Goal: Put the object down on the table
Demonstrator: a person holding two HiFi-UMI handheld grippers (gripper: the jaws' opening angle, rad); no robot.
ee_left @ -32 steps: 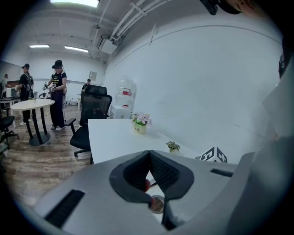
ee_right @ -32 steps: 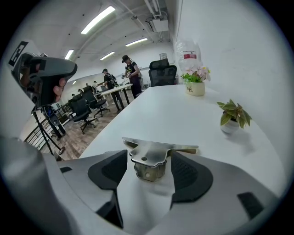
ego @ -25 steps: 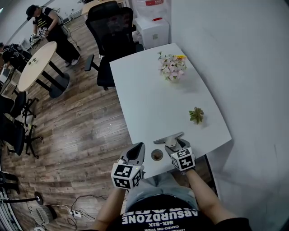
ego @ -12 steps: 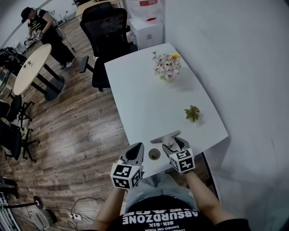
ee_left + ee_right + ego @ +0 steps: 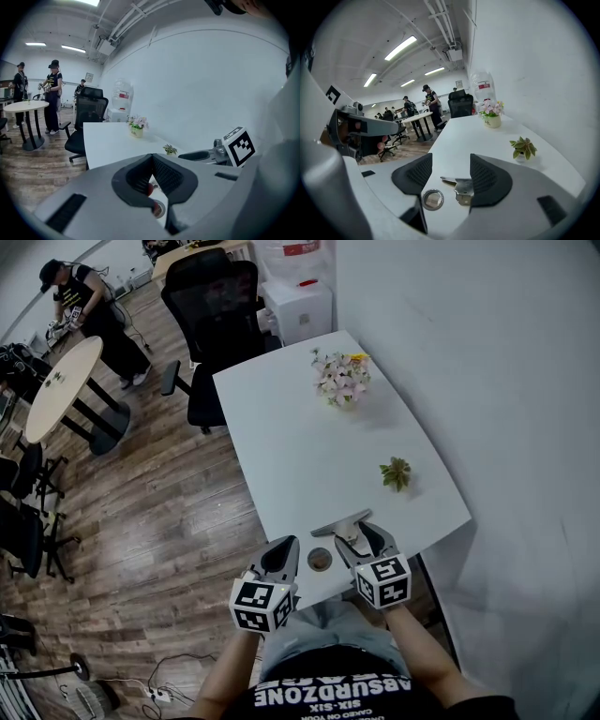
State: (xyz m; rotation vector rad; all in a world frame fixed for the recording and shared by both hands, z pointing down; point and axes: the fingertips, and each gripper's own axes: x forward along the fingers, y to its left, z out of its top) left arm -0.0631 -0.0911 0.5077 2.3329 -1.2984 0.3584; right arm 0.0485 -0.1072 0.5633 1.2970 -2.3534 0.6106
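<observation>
Right gripper view: I see my right gripper (image 5: 450,172) wide apart, jaws just narrowing, clamping nothing; metal piece (image 5: 462,189) lies between them at 5 o'clock.

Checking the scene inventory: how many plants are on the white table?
2. A pot of pink flowers stands toward the far end of the white table; a small green plant sits nearer, by its right edge. None seems hidden.
</observation>
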